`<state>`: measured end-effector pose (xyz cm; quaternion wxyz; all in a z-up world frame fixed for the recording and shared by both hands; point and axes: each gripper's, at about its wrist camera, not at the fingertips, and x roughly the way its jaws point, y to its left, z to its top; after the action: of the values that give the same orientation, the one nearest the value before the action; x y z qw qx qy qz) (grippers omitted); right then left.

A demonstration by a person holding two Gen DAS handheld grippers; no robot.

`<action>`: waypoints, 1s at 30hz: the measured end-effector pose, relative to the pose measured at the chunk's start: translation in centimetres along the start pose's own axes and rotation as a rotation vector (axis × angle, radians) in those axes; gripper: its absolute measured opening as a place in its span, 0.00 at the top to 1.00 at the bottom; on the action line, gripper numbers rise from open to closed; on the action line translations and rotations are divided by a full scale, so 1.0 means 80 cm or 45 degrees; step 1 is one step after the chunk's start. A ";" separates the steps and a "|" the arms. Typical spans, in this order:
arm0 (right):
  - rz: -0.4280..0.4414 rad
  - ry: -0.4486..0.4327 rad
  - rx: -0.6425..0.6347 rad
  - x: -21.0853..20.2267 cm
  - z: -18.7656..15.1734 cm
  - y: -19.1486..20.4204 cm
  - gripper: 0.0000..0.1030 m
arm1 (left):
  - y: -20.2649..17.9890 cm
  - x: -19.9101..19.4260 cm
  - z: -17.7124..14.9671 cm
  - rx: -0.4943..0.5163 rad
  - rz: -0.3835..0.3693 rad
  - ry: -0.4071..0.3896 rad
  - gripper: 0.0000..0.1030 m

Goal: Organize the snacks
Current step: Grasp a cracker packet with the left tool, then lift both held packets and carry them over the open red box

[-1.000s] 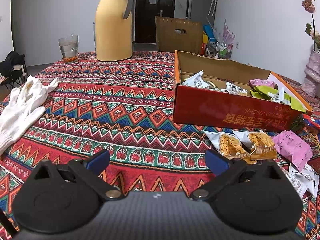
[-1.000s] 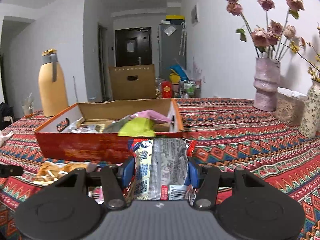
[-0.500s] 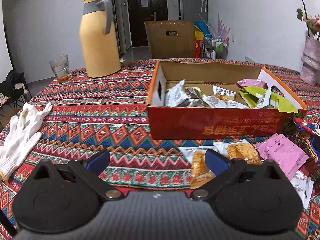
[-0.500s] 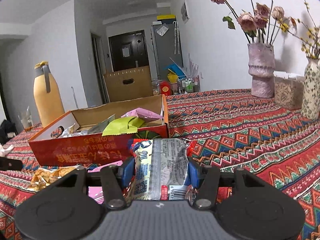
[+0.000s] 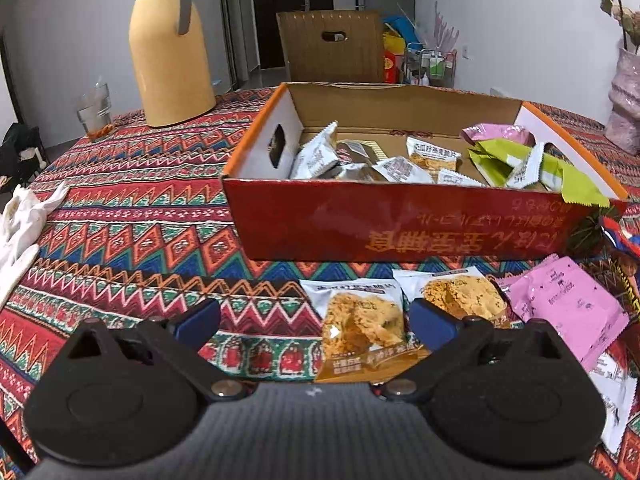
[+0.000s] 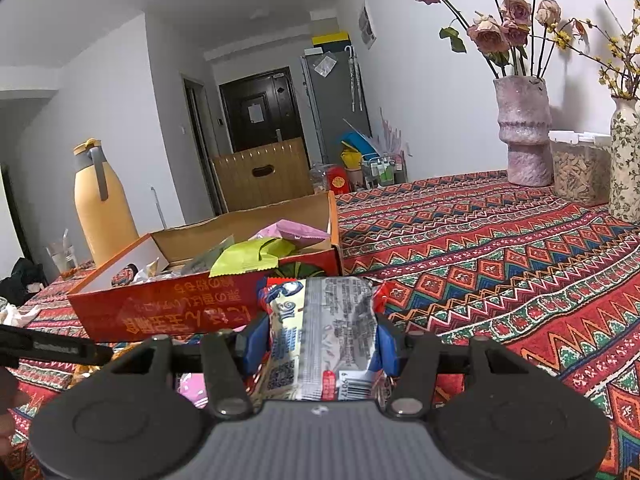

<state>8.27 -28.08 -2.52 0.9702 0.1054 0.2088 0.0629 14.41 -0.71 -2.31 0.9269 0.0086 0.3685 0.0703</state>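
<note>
While right gripper [image 6: 320,340] pinches silver-and-red foil snack packet [image 6: 324,344] near red cardboard box [image 6: 192,308], left gripper [image 5: 316,320], fingers spread, hovers over orange-labelled cracker packet [image 5: 360,328] on patterned tablecloth [image 5: 132,208].

The open box [image 5: 400,232] is cardboard: glossy red print outside, raw matt brown inside. Within it lie shiny foil and plastic wrappers [image 5: 396,168]. In front of the box, crinkly glossy packets [image 5: 360,320] rest on a woven, matt patterned tablecloth [image 5: 140,220]. Left of the box lie soft white cotton gloves [image 5: 20,224]. Behind the box stand a smooth matt yellow jug [image 5: 168,48] and a clear glass [image 5: 94,110]. Right of the box stands a rough pink vase [image 6: 522,132].
</note>
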 end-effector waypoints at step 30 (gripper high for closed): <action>-0.048 -0.077 -0.016 -0.012 0.000 0.004 0.47 | -0.001 -0.033 -0.012 0.015 -0.125 -0.119 0.57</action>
<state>7.34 -27.95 -2.08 0.9777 0.0974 0.1811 0.0427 11.89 -1.17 -1.19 0.9453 -0.0006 0.3254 0.0223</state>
